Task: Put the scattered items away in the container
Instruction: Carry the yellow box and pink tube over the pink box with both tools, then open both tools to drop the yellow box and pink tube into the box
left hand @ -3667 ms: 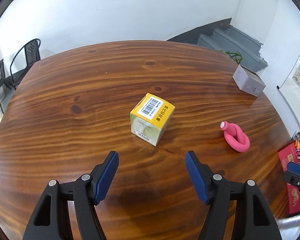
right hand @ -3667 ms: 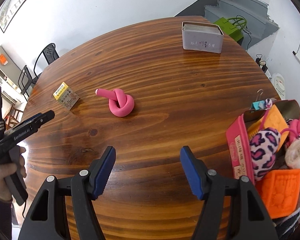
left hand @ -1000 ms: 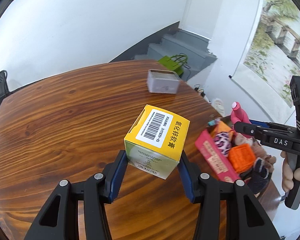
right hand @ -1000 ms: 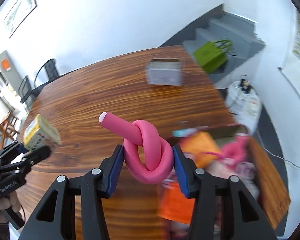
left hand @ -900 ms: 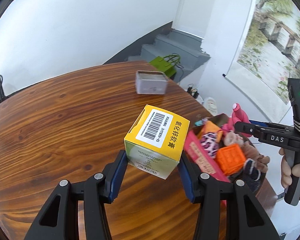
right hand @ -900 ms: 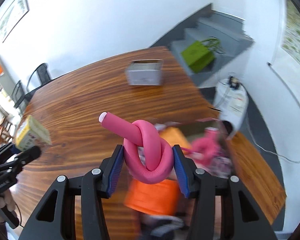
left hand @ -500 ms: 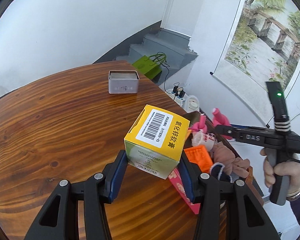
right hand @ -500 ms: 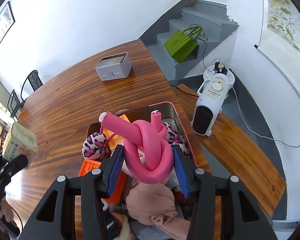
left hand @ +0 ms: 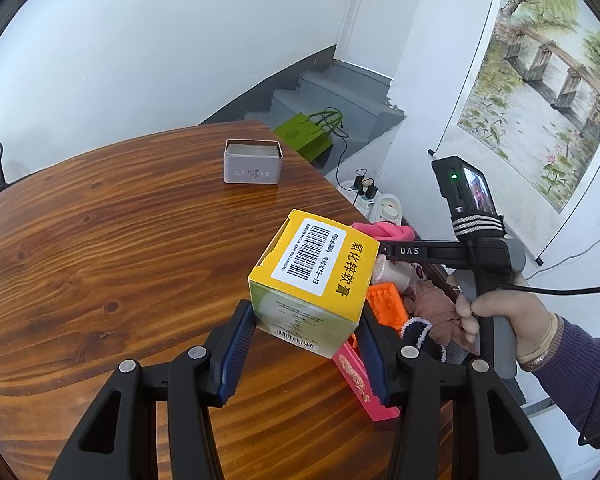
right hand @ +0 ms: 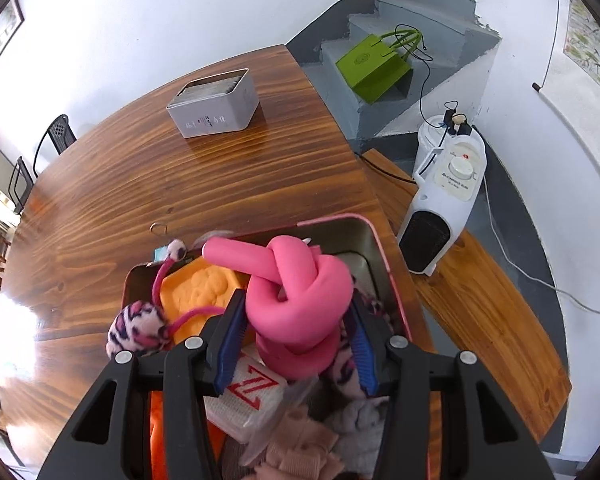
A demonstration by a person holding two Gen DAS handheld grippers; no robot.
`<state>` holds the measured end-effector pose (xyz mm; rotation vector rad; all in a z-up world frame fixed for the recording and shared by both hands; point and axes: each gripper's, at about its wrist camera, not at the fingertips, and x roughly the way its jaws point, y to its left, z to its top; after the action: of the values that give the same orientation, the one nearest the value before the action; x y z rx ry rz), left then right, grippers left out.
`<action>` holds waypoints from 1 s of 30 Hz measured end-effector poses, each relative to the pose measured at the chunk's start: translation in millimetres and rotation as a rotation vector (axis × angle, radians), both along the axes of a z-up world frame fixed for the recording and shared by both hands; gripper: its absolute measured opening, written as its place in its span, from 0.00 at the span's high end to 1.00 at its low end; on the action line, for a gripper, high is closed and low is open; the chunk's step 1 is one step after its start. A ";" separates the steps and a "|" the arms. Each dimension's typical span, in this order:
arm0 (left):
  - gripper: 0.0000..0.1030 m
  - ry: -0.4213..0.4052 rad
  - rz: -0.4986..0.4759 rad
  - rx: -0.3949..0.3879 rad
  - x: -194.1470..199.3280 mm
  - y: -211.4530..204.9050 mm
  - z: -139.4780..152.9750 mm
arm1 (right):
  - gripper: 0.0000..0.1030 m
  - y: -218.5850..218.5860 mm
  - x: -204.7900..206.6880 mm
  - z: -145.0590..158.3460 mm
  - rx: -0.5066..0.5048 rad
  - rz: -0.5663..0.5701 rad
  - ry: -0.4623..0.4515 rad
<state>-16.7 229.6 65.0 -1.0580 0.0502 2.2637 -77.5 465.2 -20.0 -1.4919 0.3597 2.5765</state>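
Observation:
My left gripper (left hand: 305, 314) is shut on a yellow box with a barcode label (left hand: 316, 268), held in the air above the wooden table (left hand: 100, 240), just left of the pink-rimmed container (left hand: 360, 380). My right gripper (right hand: 296, 308) holds a pink knotted foam tube (right hand: 300, 280) between its blue pads, and its jaws are closing on it. The tube hangs low over the open container (right hand: 380, 248), close above the things inside. In the left wrist view the tube (left hand: 392, 232) peeks out behind the box, and a hand (left hand: 500, 316) holds the right gripper's handle.
The container holds orange moulded pieces (right hand: 198, 286), a leopard-print plush (right hand: 138, 330), a white block and cloths. A grey tin (right hand: 216, 104) stands further back on the table. Beyond the table edge are a white heater (right hand: 444, 196), a wooden bench (right hand: 480, 300) and a green bag (right hand: 374, 68).
The right gripper has swung over the container and sunk toward it with the pink tube. The left gripper carried the box toward the container, then held still.

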 end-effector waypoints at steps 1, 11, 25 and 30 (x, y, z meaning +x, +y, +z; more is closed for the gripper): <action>0.50 0.001 -0.002 0.000 1.0 1.3 0.4 | 0.50 0.4 -1.0 -0.3 0.002 0.002 -0.003; 0.50 0.007 -0.082 0.005 10.2 34.6 7.0 | 0.33 15.7 26.1 19.3 -0.100 0.009 0.064; 0.50 -0.006 -0.205 0.018 17.5 94.5 2.7 | 0.33 31.3 114.7 56.7 0.000 -0.075 0.172; 0.50 0.001 -0.210 0.015 15.5 100.5 4.9 | 0.33 7.5 125.7 42.0 0.117 -0.007 0.132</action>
<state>-1.2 330.1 69.9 -0.9953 0.1380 2.0724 48.2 472.7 22.1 -1.2843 0.2231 2.6478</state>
